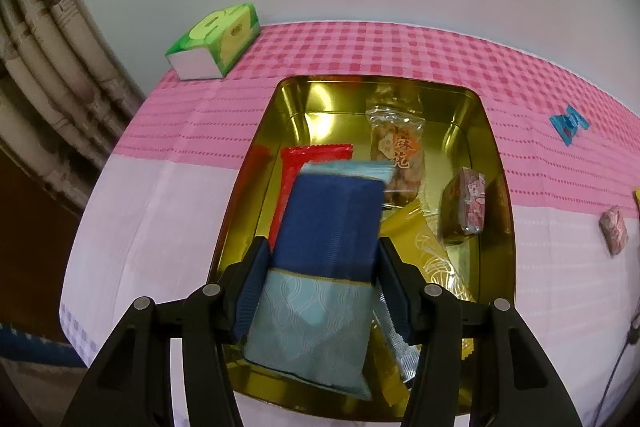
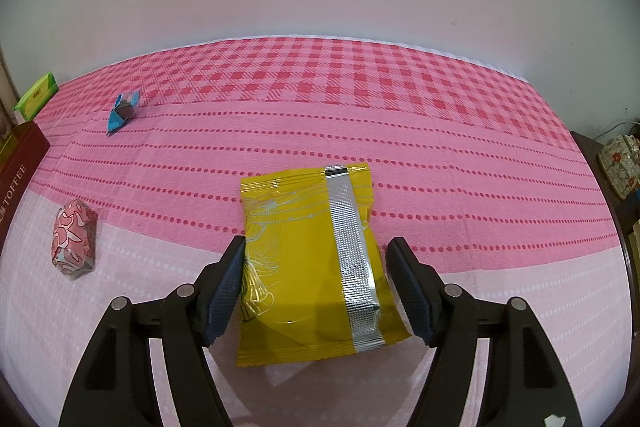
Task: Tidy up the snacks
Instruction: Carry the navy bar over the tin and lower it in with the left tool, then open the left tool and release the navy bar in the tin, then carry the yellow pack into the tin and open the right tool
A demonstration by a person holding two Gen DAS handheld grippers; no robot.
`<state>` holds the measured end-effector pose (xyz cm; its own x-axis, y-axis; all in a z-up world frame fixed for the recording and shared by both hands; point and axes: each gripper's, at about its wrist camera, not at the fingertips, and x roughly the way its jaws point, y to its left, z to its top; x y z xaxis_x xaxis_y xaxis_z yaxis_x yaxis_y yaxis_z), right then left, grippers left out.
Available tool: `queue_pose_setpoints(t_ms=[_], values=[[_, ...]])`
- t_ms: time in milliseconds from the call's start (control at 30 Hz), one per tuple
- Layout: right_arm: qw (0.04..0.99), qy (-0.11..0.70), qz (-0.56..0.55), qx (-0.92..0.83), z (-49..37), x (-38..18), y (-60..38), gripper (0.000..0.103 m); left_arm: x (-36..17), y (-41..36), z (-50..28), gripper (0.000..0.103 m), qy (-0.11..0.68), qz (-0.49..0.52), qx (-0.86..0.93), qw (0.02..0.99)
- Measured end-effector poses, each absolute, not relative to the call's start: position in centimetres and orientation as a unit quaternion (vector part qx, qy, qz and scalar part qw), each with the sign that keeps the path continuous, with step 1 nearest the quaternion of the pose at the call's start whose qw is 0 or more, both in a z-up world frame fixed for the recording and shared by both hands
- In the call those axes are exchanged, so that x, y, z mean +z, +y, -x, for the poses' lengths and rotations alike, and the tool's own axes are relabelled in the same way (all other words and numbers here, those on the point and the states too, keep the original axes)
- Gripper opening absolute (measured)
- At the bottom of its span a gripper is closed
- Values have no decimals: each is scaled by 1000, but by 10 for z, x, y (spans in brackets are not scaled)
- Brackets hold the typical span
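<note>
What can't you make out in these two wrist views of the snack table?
- Left wrist: the gold tin's near floor, hidden by the blue packet in the left tool.
- Left wrist: red packet, mostly covered by the blue packet.
- Right wrist: dark red box, cut off by the left edge.

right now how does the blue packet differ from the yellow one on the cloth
The blue packet is clamped between the left gripper fingers, raised over the gold tin; the yellow packet lies flat on the cloth, and the right gripper fingers straddle it without pressing. Both are sealed snack packets.
</note>
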<state>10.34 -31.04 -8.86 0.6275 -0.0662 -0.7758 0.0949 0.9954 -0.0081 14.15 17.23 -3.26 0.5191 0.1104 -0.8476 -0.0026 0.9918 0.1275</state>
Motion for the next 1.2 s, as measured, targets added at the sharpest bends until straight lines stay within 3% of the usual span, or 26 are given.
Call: queue_pose_setpoints(t_ms=[500, 967, 1200], values=[[903, 428, -14, -44, -102, -88, -310, 62, -29, 173, -138, 56, 484, -72, 26, 872], [894, 441, -24, -76, -103, -83, -301, 56, -22, 179, -119, 75, 467, -86, 23, 880], [891, 443, -20, -99, -103, -73, -292, 55, -12, 181, -99, 78, 441, -106, 23, 891]])
